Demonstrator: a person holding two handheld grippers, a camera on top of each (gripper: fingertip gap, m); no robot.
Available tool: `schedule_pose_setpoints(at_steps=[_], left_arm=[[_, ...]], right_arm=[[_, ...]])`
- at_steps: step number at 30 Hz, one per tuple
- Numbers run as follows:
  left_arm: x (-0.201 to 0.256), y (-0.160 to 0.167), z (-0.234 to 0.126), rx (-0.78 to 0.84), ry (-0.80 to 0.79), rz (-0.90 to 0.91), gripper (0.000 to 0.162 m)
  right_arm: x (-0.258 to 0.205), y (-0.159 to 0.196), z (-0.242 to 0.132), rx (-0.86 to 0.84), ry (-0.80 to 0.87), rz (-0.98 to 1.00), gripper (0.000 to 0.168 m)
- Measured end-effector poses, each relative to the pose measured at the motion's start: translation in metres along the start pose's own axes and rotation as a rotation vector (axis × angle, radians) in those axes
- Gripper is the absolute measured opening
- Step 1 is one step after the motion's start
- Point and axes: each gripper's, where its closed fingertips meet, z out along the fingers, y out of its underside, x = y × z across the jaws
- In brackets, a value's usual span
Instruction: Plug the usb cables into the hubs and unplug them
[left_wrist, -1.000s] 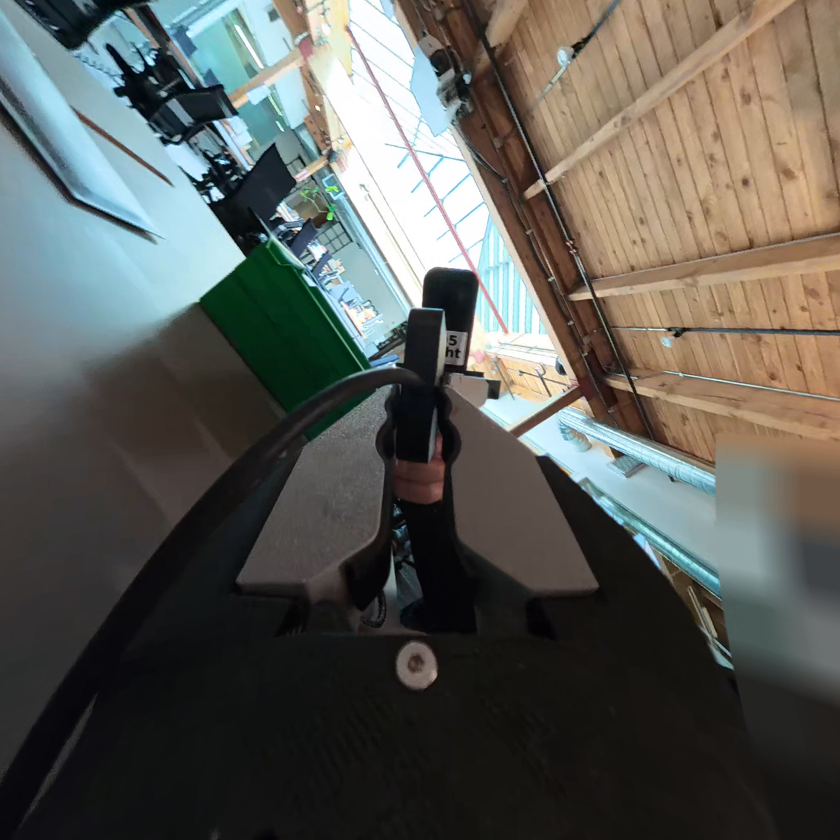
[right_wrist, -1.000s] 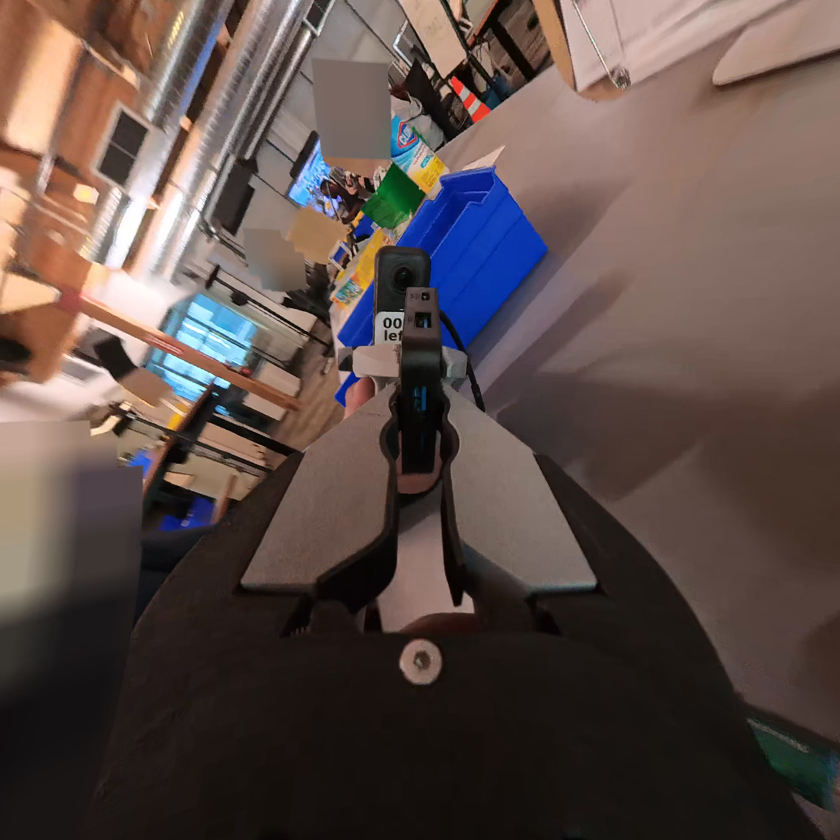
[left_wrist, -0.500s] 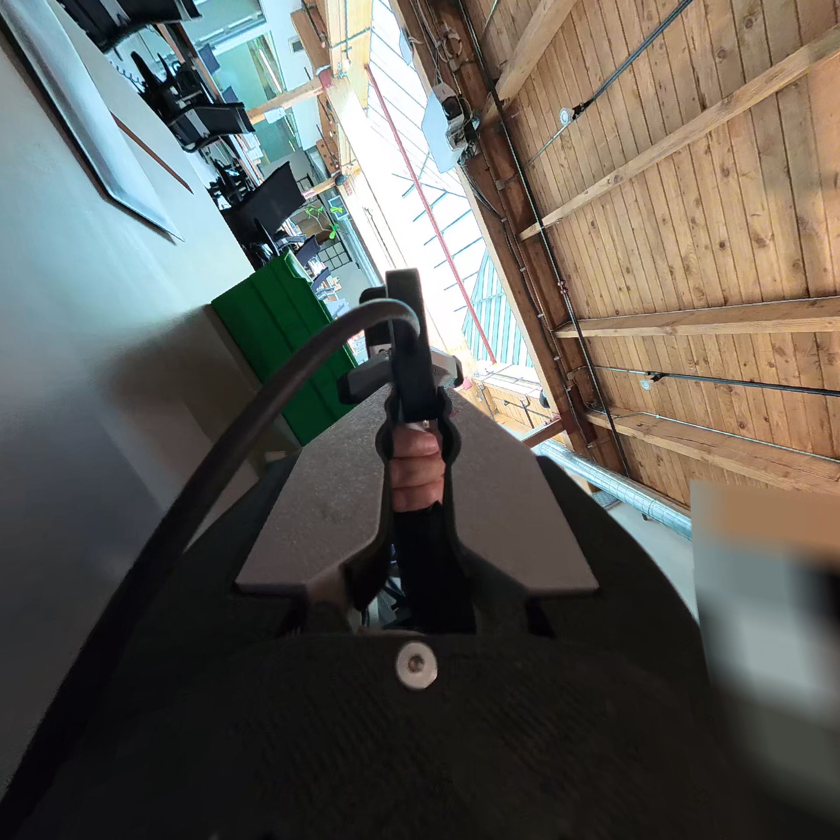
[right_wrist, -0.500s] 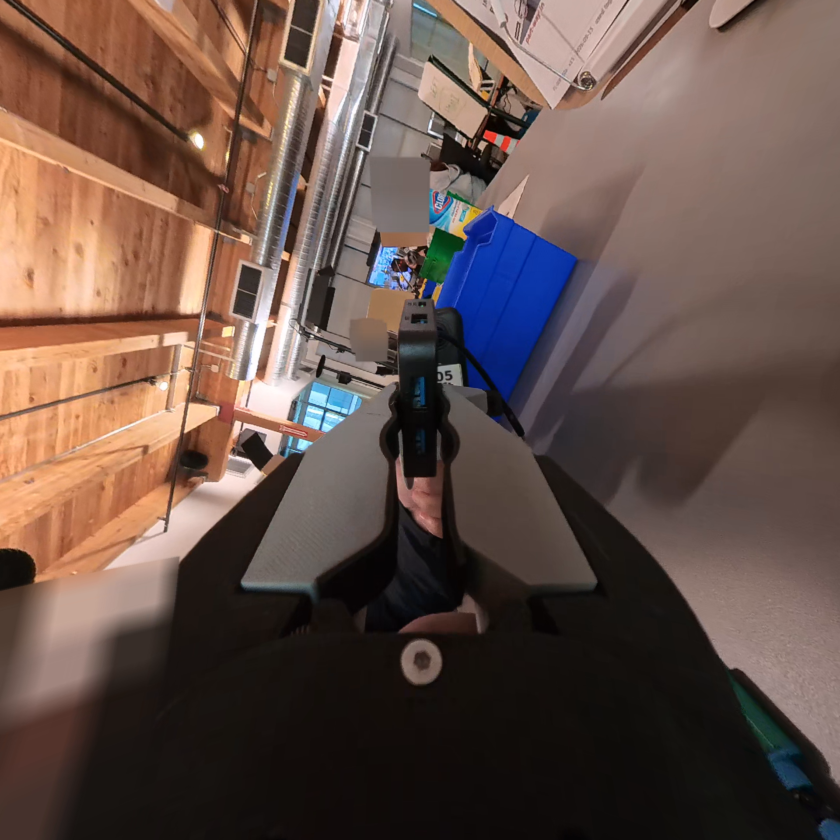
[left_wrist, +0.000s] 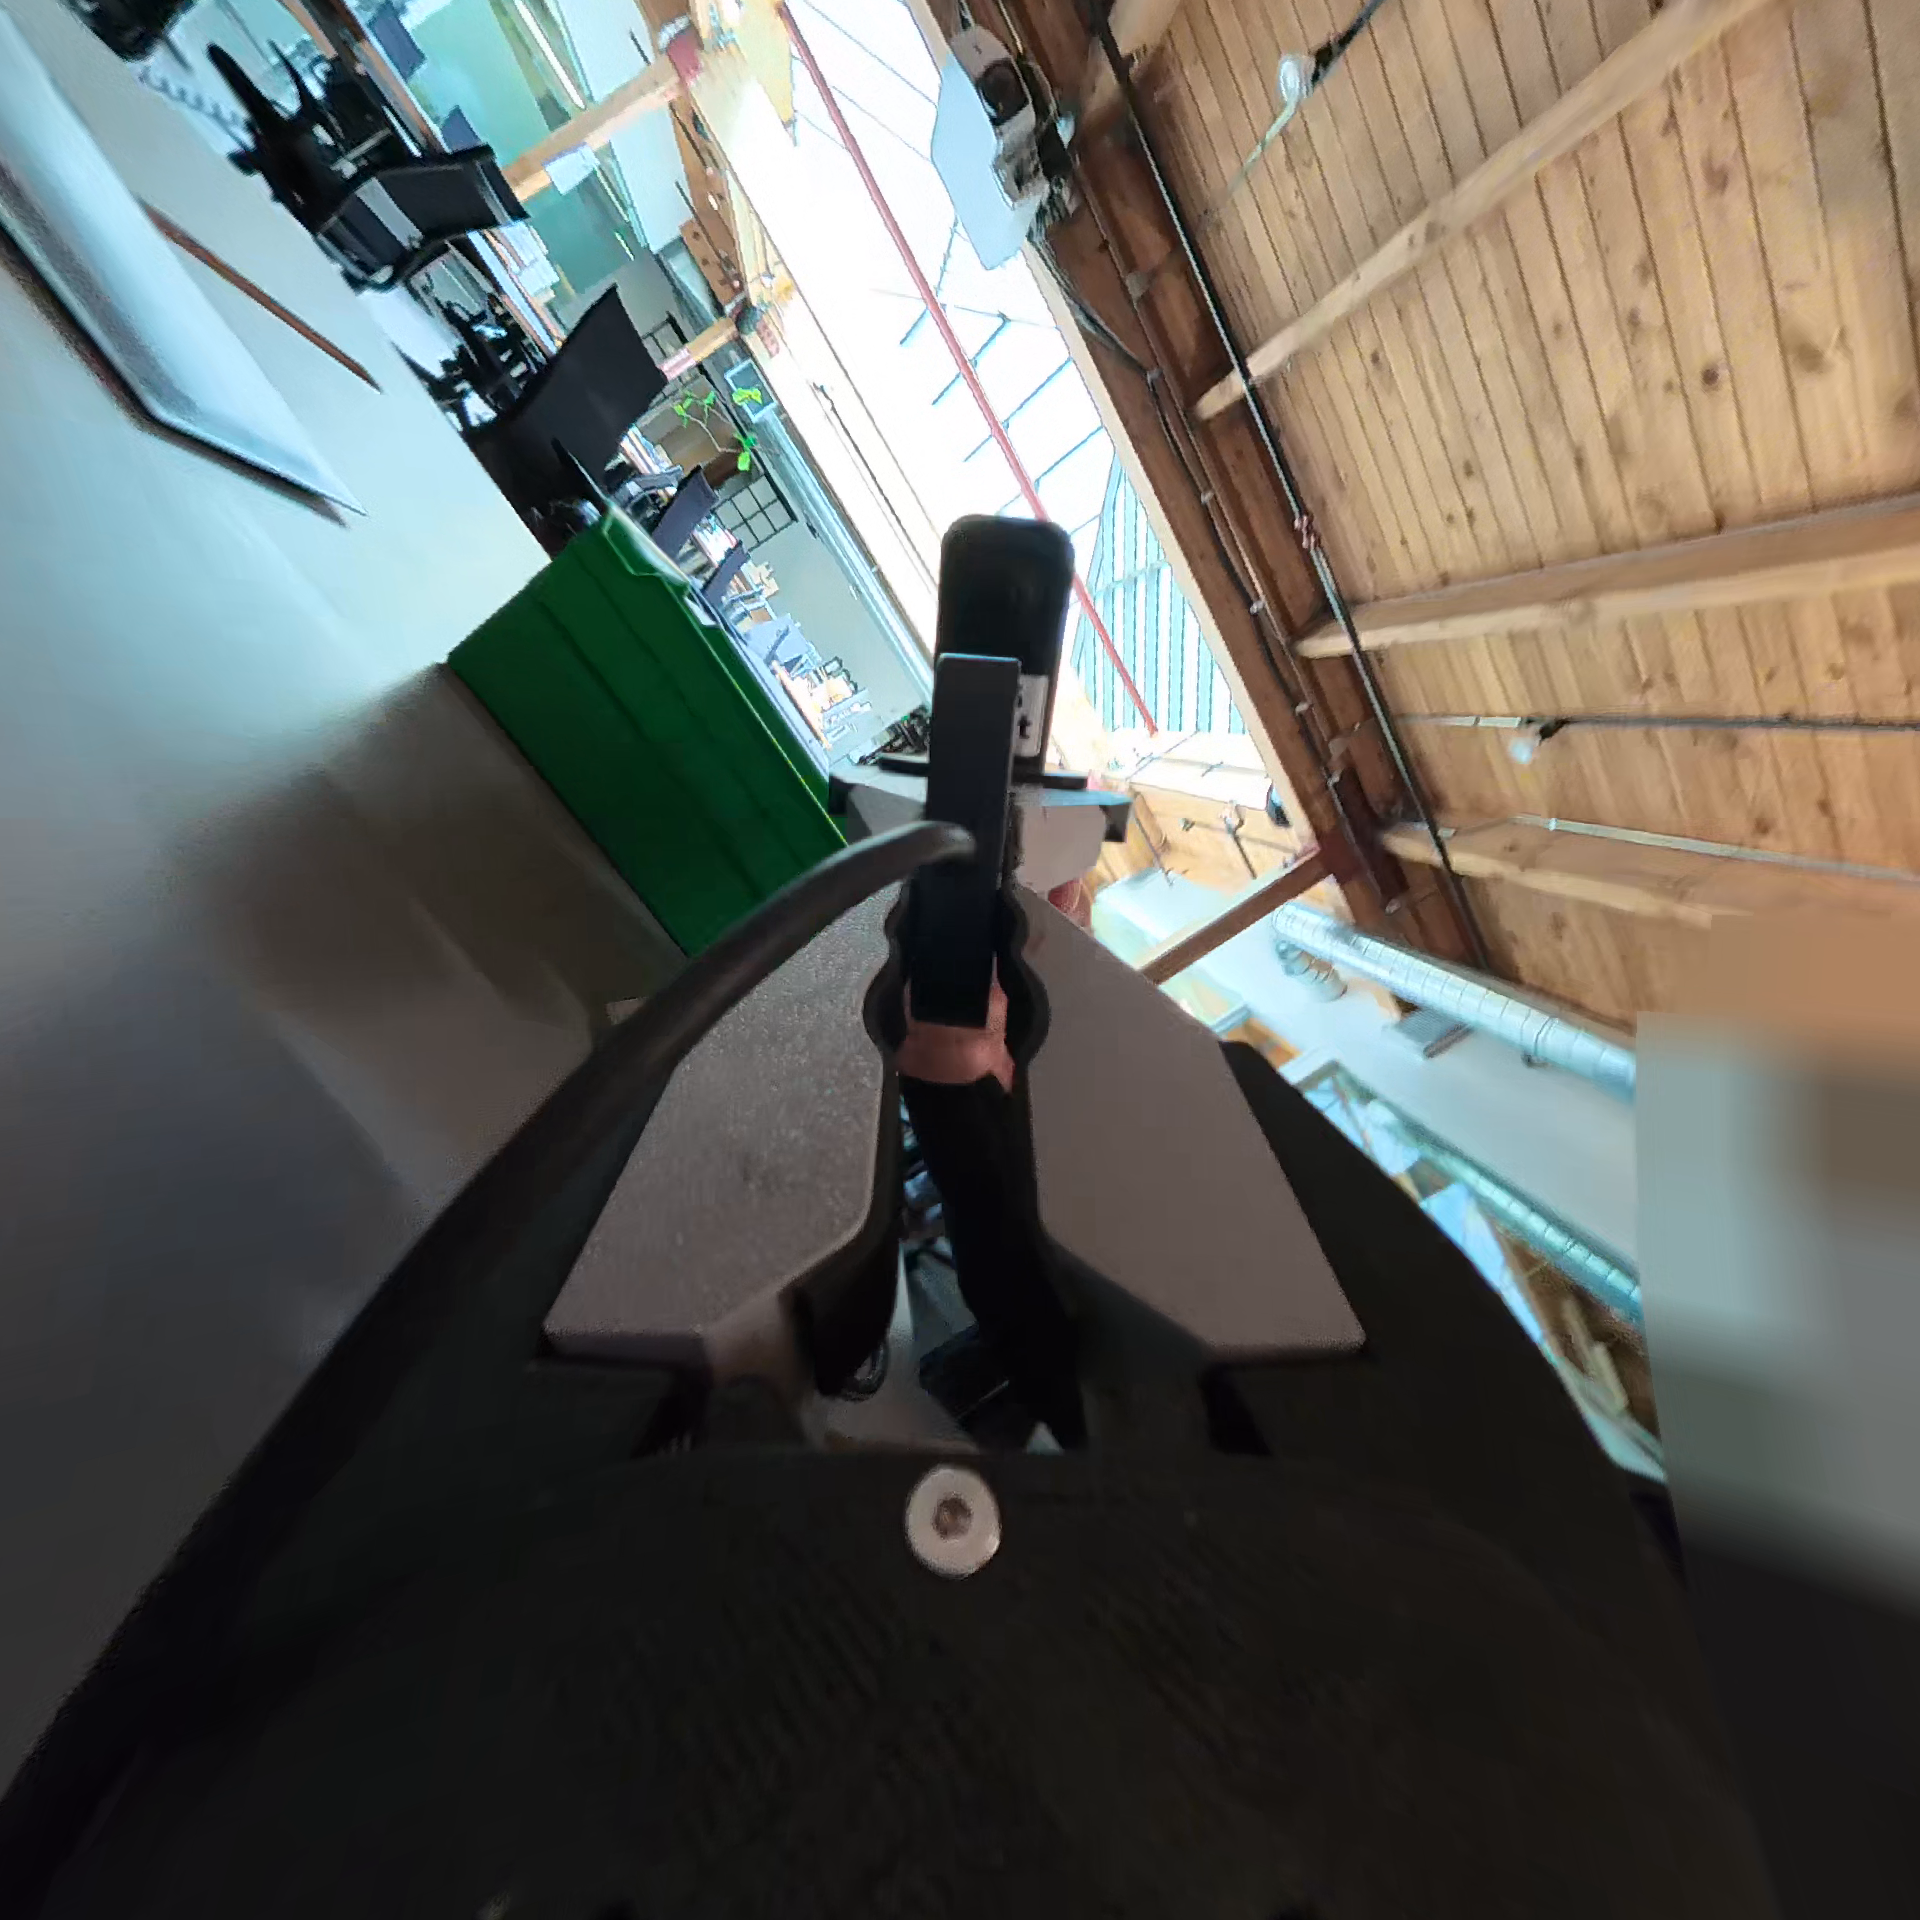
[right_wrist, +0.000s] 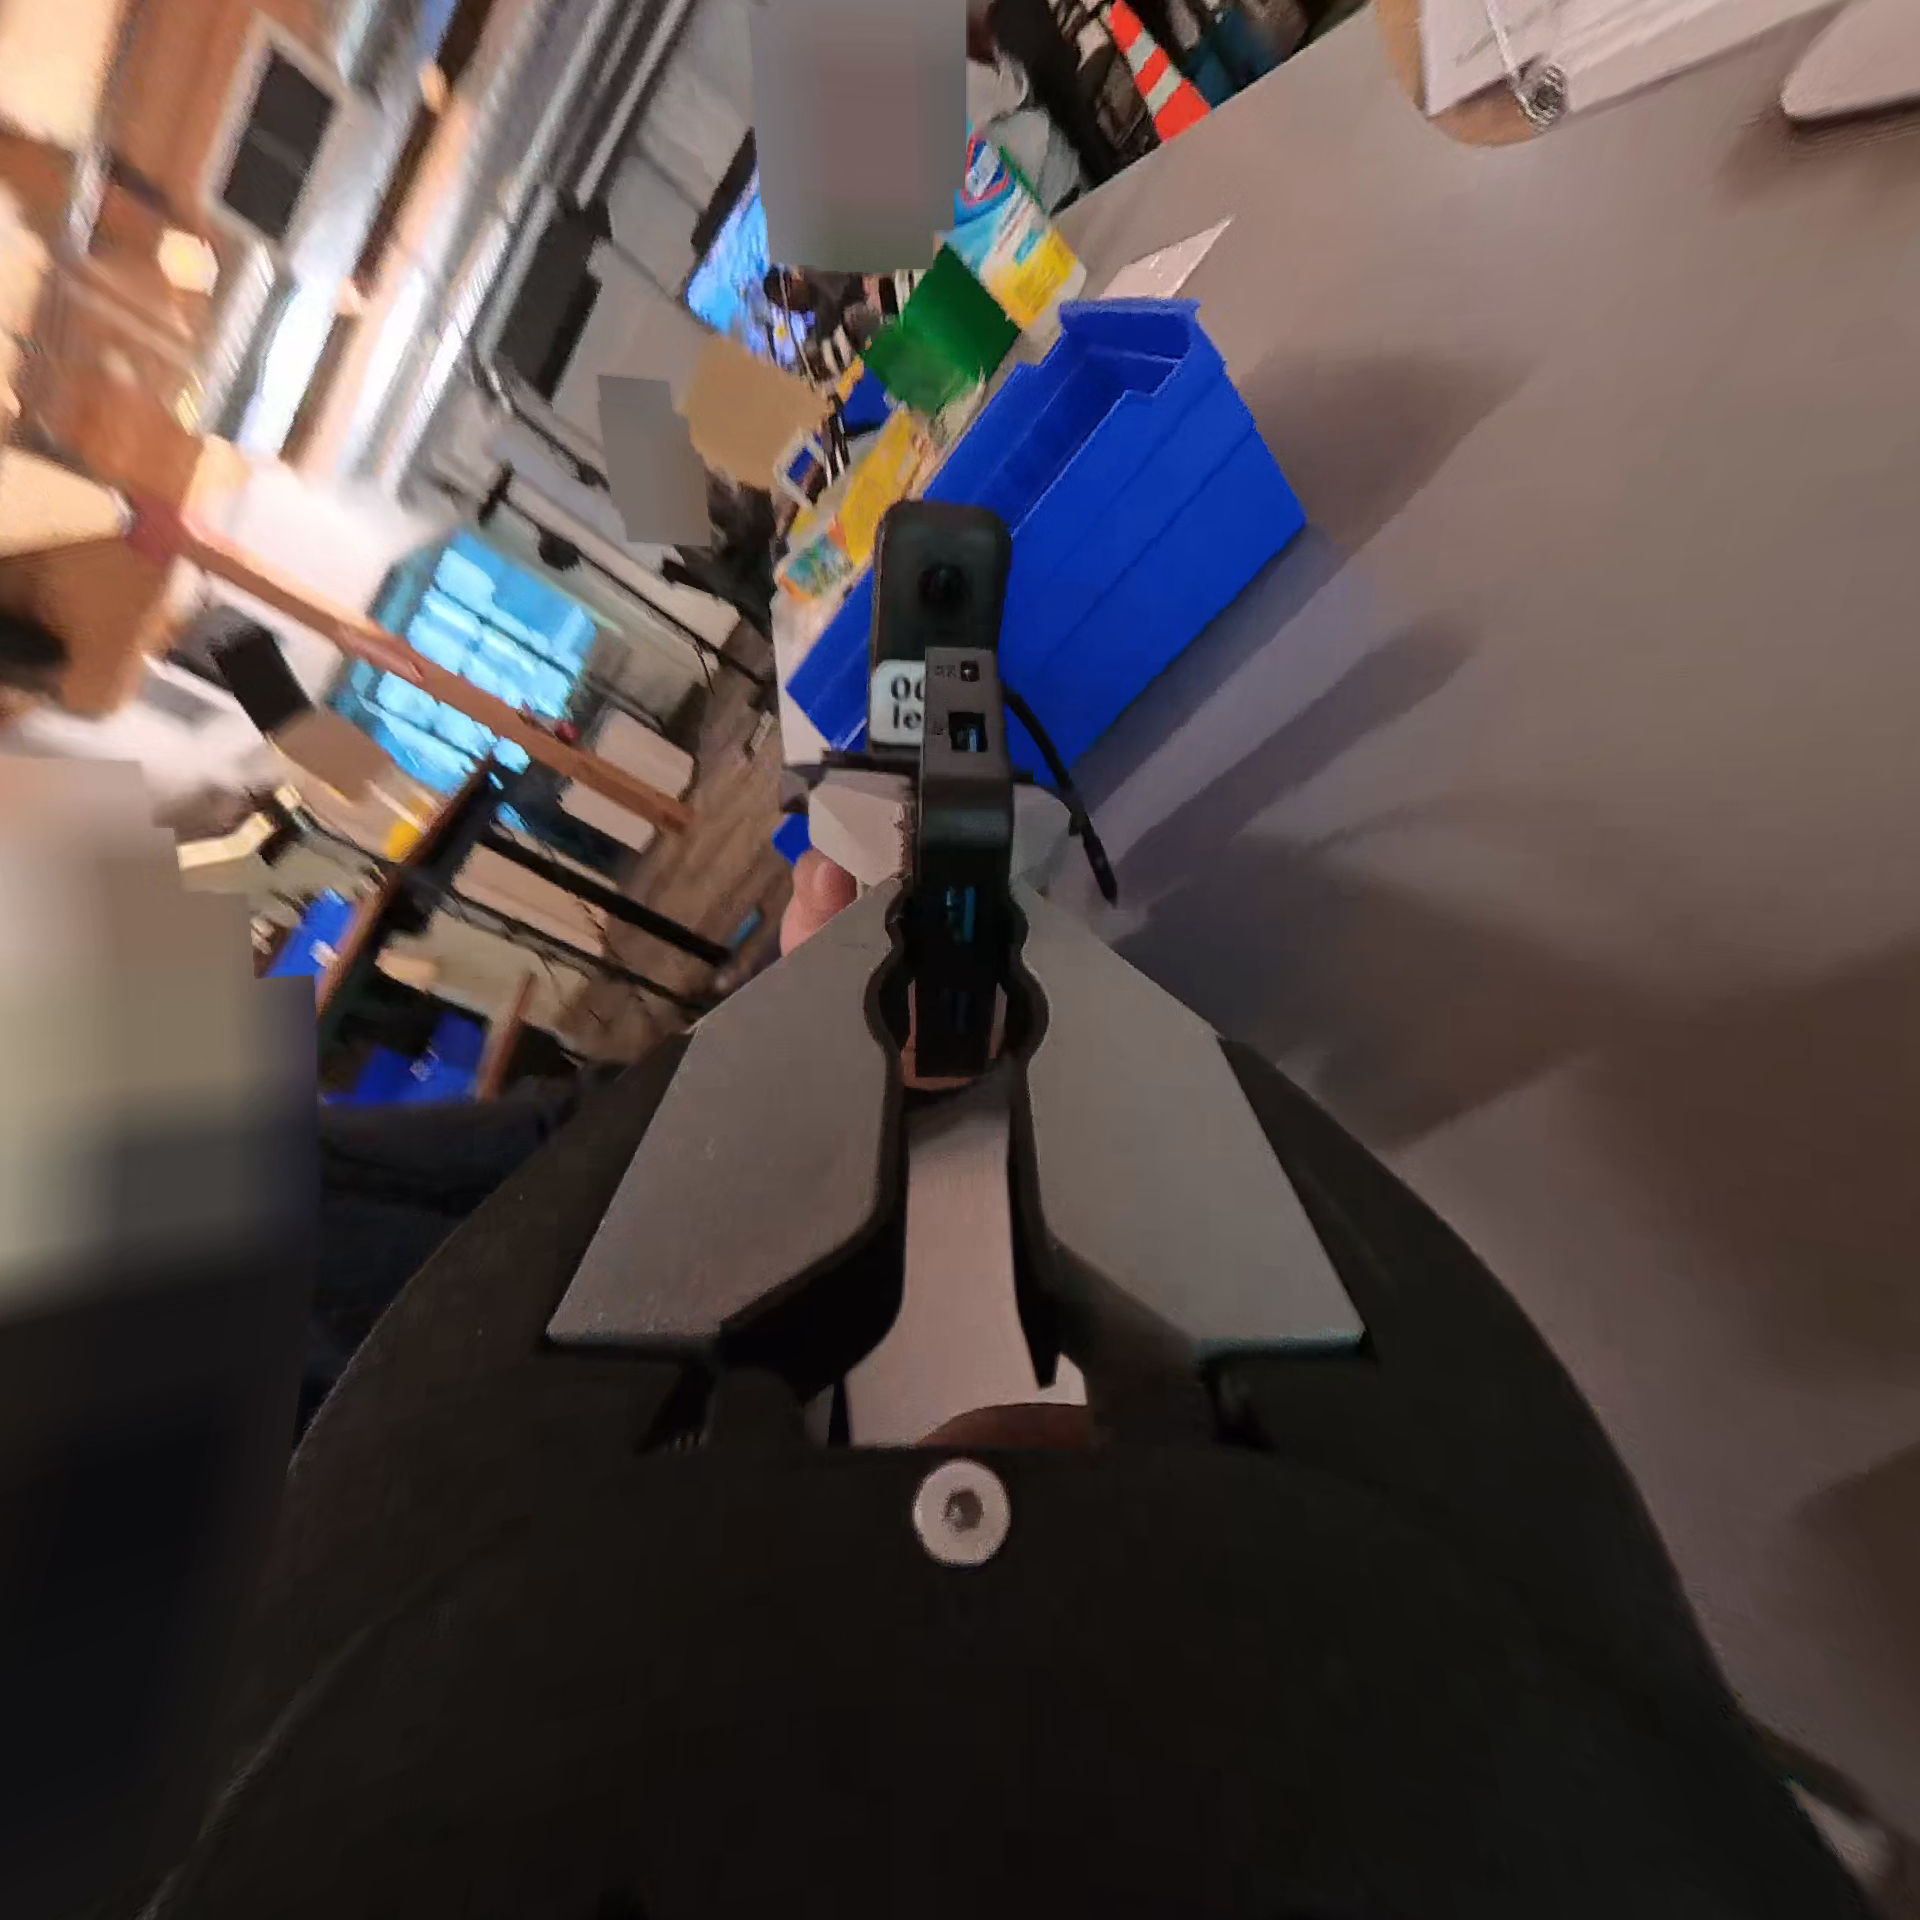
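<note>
Claws nose to nose, raised clear of grey tabletop (right_wrist: 1558, 727). Narrow left claw (left_wrist: 956, 987) pinching one end of flat black rectangular plastic block (left_wrist: 961, 790); right claw (right_wrist: 956, 987) equally narrow, apparently on opposite end of same block. Shared hold probably to steady it in air. Black cable (left_wrist: 727, 966) looping slack off block's side. Green plastic bin (left_wrist: 644, 748) and blue plastic bin (right_wrist: 1122, 540) by tabletop edges, well apart.

left view: swung back since 0.5 s ago, other rig's black camera (left_wrist: 1000, 613) showing again above left tool (left_wrist: 958, 971) | right view: wooden ceiling gone, blue bin (right_wrist: 1122, 540) and its desk (right_wrist: 1558, 520) fill more frame
</note>
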Motion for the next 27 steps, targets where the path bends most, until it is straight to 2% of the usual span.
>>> schedule_pose_setpoints(at_steps=[3,7,11,13,16,18,22,27], left_arm=[[0.016,0.009,0.005,-0.06,0.024,0.144,0.011],[0.047,0.019,0.007,-0.111,0.114,0.339,0.011],[0.075,0.032,0.006,-0.141,0.221,0.528,0.012],[0.078,0.037,0.006,-0.153,0.215,0.602,0.012],[0.06,0.039,0.008,-0.203,0.098,0.6,0.02],[0.054,0.047,0.006,-0.272,0.051,0.634,0.03],[0.052,0.061,-0.003,-0.354,-0.023,0.755,0.03],[0.078,0.04,0.001,-0.257,-0.061,0.854,0.031]], right_arm=[[-0.015,0.004,-0.009,-0.015,0.003,-0.218,0.013],[-0.047,0.014,-0.016,0.088,-0.025,-0.527,0.019],[-0.075,0.024,-0.022,0.181,-0.031,-0.745,0.015],[-0.077,0.025,-0.024,0.185,0.024,-0.84,0.013],[-0.074,0.021,-0.033,0.174,0.165,-1.003,0.01],[-0.076,0.016,-0.046,0.167,0.218,-1.067,0.01],[-0.071,0.017,-0.066,0.087,0.25,-1.092,0.01],[-0.065,0.026,-0.071,0.044,0.228,-1.094,0.009]])
